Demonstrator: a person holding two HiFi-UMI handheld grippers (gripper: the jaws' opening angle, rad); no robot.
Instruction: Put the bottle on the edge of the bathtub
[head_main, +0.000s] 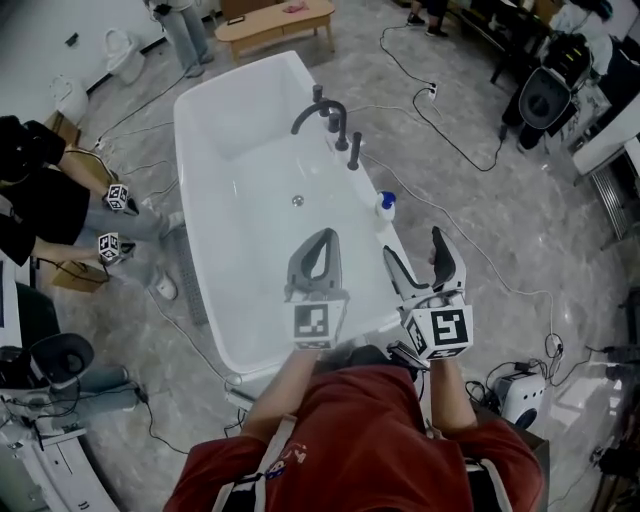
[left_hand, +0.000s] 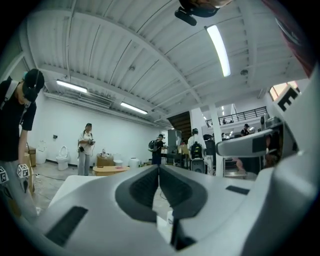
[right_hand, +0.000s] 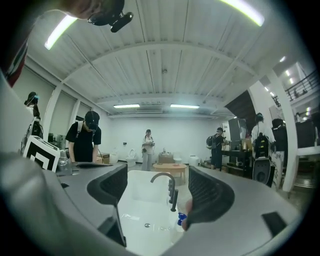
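A small white bottle with a blue cap (head_main: 385, 206) stands upright on the right rim of the white bathtub (head_main: 205, 250), nearer to me than the faucet. In the right gripper view the bottle (right_hand: 182, 218) peeks out beside the right jaw. My right gripper (head_main: 412, 243) hovers just short of it, open, with nothing between its jaws (right_hand: 157, 175). Over the tub's near end my left gripper (head_main: 325, 235) is shut and empty; its jaws meet in the left gripper view (left_hand: 159, 169).
A dark arched faucet (head_main: 325, 108) and its handles (head_main: 352, 150) stand on the right rim beyond the bottle. Cables trail over the floor to the right. A person with marker cubes (head_main: 112, 220) stands left of the tub. A wooden table (head_main: 275, 22) sits beyond it.
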